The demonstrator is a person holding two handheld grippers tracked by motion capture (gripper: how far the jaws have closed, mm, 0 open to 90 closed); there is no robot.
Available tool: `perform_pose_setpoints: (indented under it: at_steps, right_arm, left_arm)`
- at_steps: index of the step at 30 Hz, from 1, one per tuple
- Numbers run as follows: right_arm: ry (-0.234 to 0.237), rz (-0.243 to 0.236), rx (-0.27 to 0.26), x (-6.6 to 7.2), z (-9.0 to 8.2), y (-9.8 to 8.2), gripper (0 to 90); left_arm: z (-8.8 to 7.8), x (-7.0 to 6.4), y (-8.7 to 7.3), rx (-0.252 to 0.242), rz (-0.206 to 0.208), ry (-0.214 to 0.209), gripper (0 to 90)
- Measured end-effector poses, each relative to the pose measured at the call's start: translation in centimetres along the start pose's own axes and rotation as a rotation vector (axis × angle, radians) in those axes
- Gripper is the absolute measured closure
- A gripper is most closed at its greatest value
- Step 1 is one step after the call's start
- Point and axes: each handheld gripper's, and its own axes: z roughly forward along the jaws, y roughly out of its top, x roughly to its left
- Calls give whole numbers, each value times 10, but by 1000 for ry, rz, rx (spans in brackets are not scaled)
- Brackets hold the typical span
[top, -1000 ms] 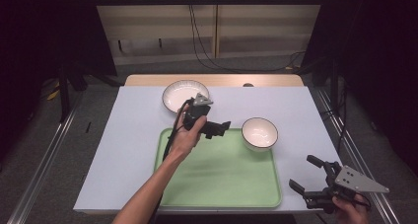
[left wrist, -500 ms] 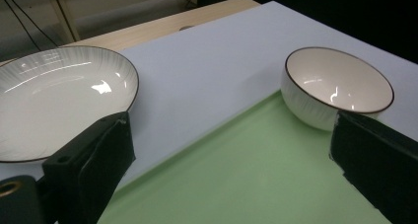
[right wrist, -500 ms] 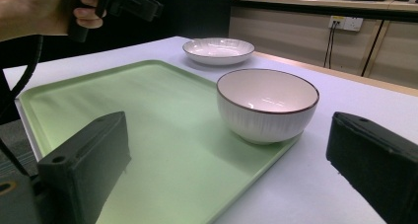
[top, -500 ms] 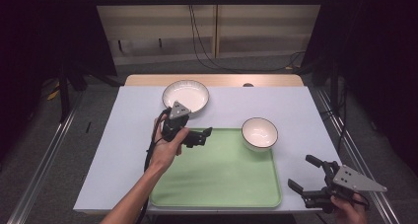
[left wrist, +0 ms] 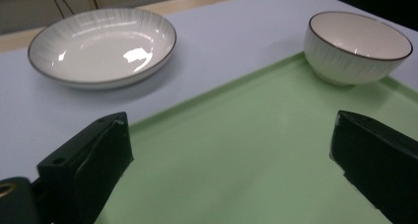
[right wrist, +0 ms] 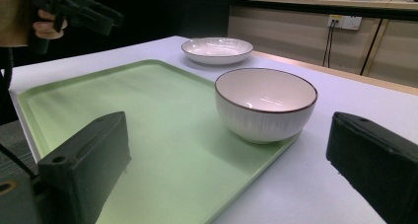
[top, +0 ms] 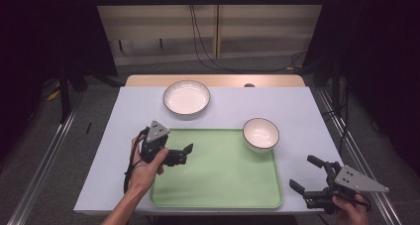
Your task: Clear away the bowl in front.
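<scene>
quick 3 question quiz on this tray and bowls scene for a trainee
1. True or false: the small bowl sits at the far right corner of the green tray.
2. Which gripper is over the tray: A) left gripper B) right gripper C) both
3. Fill in: the wide shallow plate rests on the ____, beyond the tray.

Key:
1. True; the bowl rests on that corner of the tray.
2. A; the left gripper, open and holding nothing, is over the tray's left edge, while the right gripper is off to the tray's right.
3. table
</scene>
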Motion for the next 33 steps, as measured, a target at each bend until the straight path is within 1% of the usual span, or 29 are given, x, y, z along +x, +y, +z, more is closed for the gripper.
perform_pose_setpoints:
  at_steps: [1, 2, 3, 4, 5, 6, 7, 8, 9, 10, 12, 14, 16, 17, 18, 19, 21, 22, 23, 24, 25, 26, 27, 28, 29, 30, 31, 32, 33]
  right_arm:
    - [-1, 0, 1, 0, 0, 0, 26]
    - [-1, 2, 1, 0, 0, 0, 26]
    - [-1, 0, 1, 0, 0, 0, 26]
    - [-2, 0, 1, 0, 0, 0, 25]
    - [0, 2, 1, 0, 0, 0, 26]
    - [-6, 1, 3, 0, 0, 0, 26]
    - [-6, 1, 3, 0, 0, 0, 26]
    - [-8, 4, 4, 0, 1, 0, 26]
    - [-11, 6, 5, 0, 1, 0, 26]
    - [-12, 9, 4, 0, 1, 0, 27]
    - [-10, 11, 1, 0, 2, 0, 27]
    - [-12, 9, 2, 0, 1, 0, 27]
    - [-7, 5, 3, -1, 1, -1, 27]
    - [-9, 9, -1, -1, 1, -1, 27]
    - [-17, 6, 1, -1, 2, -1, 27]
    - [-17, 6, 1, -1, 2, -1, 27]
    - [-14, 5, 4, -1, 2, -1, 27]
    - [-14, 5, 4, -1, 2, -1, 27]
    - [-13, 10, 6, -1, 2, -1, 26]
    - [-14, 5, 4, -1, 1, -1, 27]
    - [-19, 10, 2, -1, 2, -1, 27]
    - [-20, 7, 2, -2, 1, -1, 27]
    - [-20, 8, 2, -2, 1, -1, 27]
    - [-20, 8, 2, -2, 1, -1, 27]
    - [-18, 3, 0, -2, 1, 0, 27]
    - [-15, -2, 1, -2, 2, 0, 27]
    - [-13, 2, 4, -1, 2, 0, 27]
    - [-13, 4, 5, -1, 2, 0, 27]
    - [-13, -3, 3, -2, 2, 0, 27]
  left_arm:
    - [-4, 1, -3, -7, -11, 2, 21]
    - [-8, 1, -7, -14, -24, 12, 21]
    - [-11, 1, -11, -13, -26, 25, 21]
    - [-14, 1, -14, -17, -21, 46, 21]
    - [-17, 0, -18, -34, -14, 64, 21]
    - [-23, 0, -24, -38, 6, 121, 21]
    - [-23, 0, -24, -38, 6, 121, 21]
    - [-27, -1, -27, -61, 9, 139, 21]
    - [-31, -1, -28, -64, 27, 159, 21]
    - [-35, -1, -30, -73, 18, 176, 21]
    - [-43, 2, -36, -90, -46, 147, 20]
    - [-50, 3, -44, -95, -32, 179, 20]
    - [-57, 4, -53, -96, -52, 176, 17]
    - [-59, 5, -57, -98, -49, 178, 19]
    - [-62, 4, -59, -94, -36, 183, 20]
    - [-64, 4, -61, -87, -20, 172, 20]
    - [-70, 2, -65, -84, -23, 181, 17]
    - [-72, 1, -66, -86, -22, 166, 17]
    - [-75, 0, -69, -95, -22, 167, 22]
    - [-77, 0, -71, -95, -10, 175, 21]
    - [-79, 0, -73, -102, -1, 187, 19]
    - [-80, 1, -76, -104, 3, 187, 18]
    - [-81, 3, -77, -108, -31, 180, 23]
    - [-85, 4, -76, -119, -53, 166, 23]
    - [-87, 3, -77, -148, -50, 188, 21]
    - [-88, 3, -77, -145, -15, 200, 16]
    - [-88, 3, -77, -129, -2, 207, 17]
    - [-89, 3, -77, -136, -11, 211, 22]
    - [-90, 3, -77, -151, -25, 204, 21]
